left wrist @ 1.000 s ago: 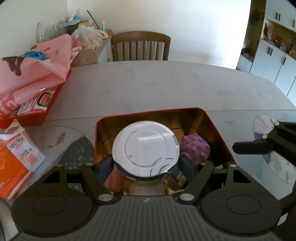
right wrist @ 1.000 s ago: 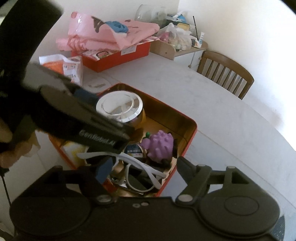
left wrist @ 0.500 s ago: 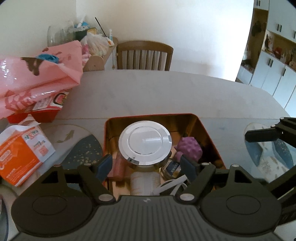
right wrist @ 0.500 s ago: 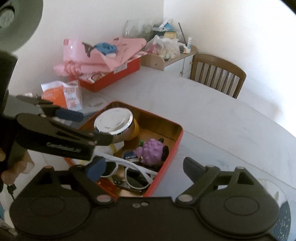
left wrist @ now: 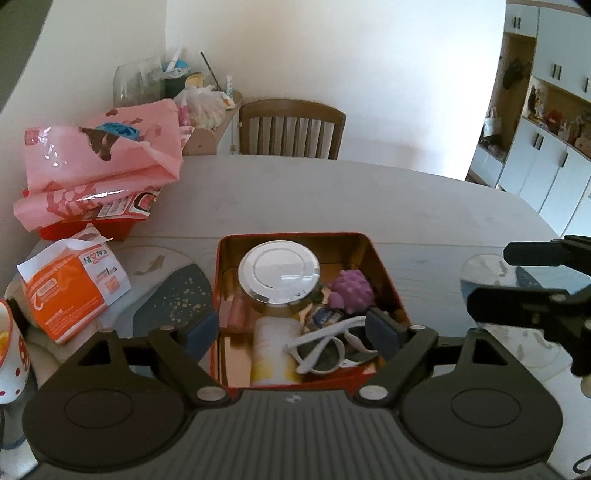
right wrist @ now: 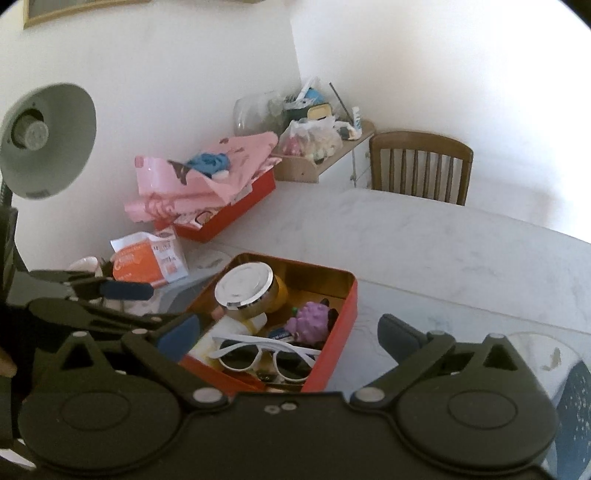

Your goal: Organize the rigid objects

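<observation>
Now the jar (left wrist: 279, 273) is seen set in the red tin (left wrist: 388, 273) on the tabletop (left wrist: 332, 195), both grippers' jaws spread and empty, so another loose item must be sought next.

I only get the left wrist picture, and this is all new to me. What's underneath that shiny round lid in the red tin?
Observer: From the right wrist view, the lid has a tall silver rim, and something yellow shows just below it, probably the jar's body, inside the red tin.
Operator: Is anything standing off to my left, outside my picture?
Observer: Yes, a grey desk lamp, with its open shade turned toward the camera.
Operator: Anything on the wall above it?
Observer: The bottom edge of a wooden picture frame, at the top of the view.
</observation>
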### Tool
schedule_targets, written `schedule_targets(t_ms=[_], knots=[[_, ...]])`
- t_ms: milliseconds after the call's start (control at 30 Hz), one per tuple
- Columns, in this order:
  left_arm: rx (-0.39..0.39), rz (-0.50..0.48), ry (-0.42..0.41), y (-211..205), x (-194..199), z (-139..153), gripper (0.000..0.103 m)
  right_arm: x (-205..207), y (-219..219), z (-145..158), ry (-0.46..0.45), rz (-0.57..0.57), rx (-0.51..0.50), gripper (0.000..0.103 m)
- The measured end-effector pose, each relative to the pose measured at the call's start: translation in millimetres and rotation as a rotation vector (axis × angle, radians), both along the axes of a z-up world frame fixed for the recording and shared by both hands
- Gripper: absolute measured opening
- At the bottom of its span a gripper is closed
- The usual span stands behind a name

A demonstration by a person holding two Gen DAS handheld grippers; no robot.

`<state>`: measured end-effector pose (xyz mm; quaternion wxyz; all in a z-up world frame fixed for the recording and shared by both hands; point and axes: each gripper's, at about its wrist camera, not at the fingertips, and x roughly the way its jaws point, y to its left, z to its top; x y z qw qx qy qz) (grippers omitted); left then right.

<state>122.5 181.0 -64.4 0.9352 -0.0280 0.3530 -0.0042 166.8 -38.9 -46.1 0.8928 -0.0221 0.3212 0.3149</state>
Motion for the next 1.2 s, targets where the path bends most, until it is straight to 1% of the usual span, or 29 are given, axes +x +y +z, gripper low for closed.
schedule_targets(t_ms=[133, 200, 233, 433, 600, 833, 1033, 1200], knots=[[-0.011, -0.008, 0.003, -7.6, -10.4, 6.0, 0.089, -11.5, -6.7, 5.4, -0.017, -0.029, 0.01, 0.103], [-0.014, -0.008, -0.004, -10.9, -16.2, 8.8, 0.1, -16.5, -10.1, 7.2, -0.02, -0.045, 0.017, 0.103], [-0.016, -0.008, -0.009, -12.6, -19.4, 10.6, 0.101, -19.1, -11.9, 7.9, -0.023, -0.051, 0.02, 0.103], [-0.037, 0.003, -0.016, -21.1, -33.9, 16.9, 0.101, -33.8, -21.0, 12.7, -0.039, -0.072, 0.03, 0.103], [-0.04, 0.013, -0.032, -28.3, -47.3, 21.5, 0.101, -43.0, -30.0, 12.0, -0.021, -0.098, 0.045, 0.103], [-0.065, 0.017, -0.025, -33.3, -53.3, 21.8, 0.101, -51.3, -36.6, 9.5, -0.012, -0.121, 0.044, 0.103], [-0.056, 0.019, -0.046, -40.0, -56.7, 24.8, 0.101, -54.0, -40.1, 8.8, -0.018, -0.145, 0.032, 0.103], [-0.058, 0.016, -0.047, -42.4, -56.6, 24.6, 0.101, -54.2, -43.5, 7.8, -0.015, -0.149, 0.033, 0.103]])
